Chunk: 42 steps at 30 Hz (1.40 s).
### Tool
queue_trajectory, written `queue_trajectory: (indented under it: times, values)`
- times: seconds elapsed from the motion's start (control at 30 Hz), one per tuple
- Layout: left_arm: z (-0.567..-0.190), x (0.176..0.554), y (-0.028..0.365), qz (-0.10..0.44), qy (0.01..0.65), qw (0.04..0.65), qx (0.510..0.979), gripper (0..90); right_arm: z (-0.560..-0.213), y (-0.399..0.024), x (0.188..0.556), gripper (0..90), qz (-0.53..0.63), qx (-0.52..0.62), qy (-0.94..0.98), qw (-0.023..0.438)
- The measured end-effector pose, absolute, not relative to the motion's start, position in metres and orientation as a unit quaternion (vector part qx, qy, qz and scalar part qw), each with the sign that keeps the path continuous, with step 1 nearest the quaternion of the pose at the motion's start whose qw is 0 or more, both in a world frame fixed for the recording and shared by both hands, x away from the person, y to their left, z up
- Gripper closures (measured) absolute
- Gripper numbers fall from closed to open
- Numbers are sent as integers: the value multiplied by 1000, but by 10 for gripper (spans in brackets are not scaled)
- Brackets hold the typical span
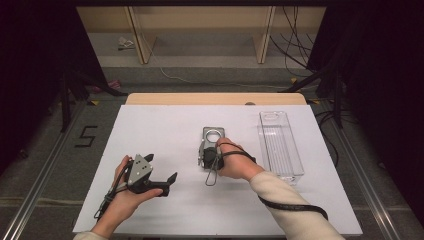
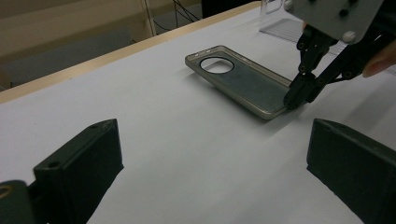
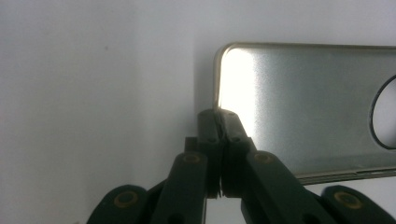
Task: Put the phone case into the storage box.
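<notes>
A flat metal phone back plate (image 1: 212, 141) with a round camera opening at its far end lies on the white tabletop (image 1: 165, 125), near the middle and slightly toward the right. The right gripper (image 1: 209, 159) sits at the plate's near end; in the right gripper view its jaws are pressed together on the thin raised rim at the plate's short edge, close to a corner, pinching that rim between the tips. In the left gripper view the same tips meet the plate's near corner, and the plate lies flat on the surface. The left gripper (image 1: 162, 184) rests well apart on the near left of the tabletop, held in the person's left hand (image 1: 122, 200), its jaws wide with nothing between them. A clear plastic tray (image 1: 280, 145) stands lengthwise on the right side of the tabletop, just beyond the right hand (image 1: 234, 164).
</notes>
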State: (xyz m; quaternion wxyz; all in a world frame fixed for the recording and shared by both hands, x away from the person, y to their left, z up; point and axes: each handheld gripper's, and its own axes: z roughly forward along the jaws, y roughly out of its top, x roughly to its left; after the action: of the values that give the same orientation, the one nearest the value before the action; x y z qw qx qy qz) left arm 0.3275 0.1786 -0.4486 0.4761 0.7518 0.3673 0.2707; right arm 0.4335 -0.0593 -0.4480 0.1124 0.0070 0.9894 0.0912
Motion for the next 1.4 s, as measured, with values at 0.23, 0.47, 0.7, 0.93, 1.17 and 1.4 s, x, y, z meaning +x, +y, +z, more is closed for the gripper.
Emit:
queue_trajectory:
  times: [0.23, 0.47, 0.7, 0.93, 1.17, 1.4]
  values:
    - [-449, 328, 179, 271, 370, 476, 751, 32, -443, -70, 429, 895, 120, 12, 986, 116]
    - [-449, 328, 179, 272, 371, 476, 749, 33, -438, -79, 423, 895, 149, 15, 981, 120]
    - [-449, 328, 180, 273, 374, 476, 748, 36, -434, -85, 418, 895, 181, 12, 975, 124]
    - [-449, 328, 180, 272, 377, 476, 746, 40, -433, -90, 413, 895, 212, 7, 969, 126]
    - [-449, 329, 181, 272, 378, 476, 746, 43, -433, -98, 408, 895, 242, 5, 963, 121]
    - [-449, 329, 181, 273, 378, 476, 746, 45, -432, -103, 402, 895, 261, 1, 958, 121]
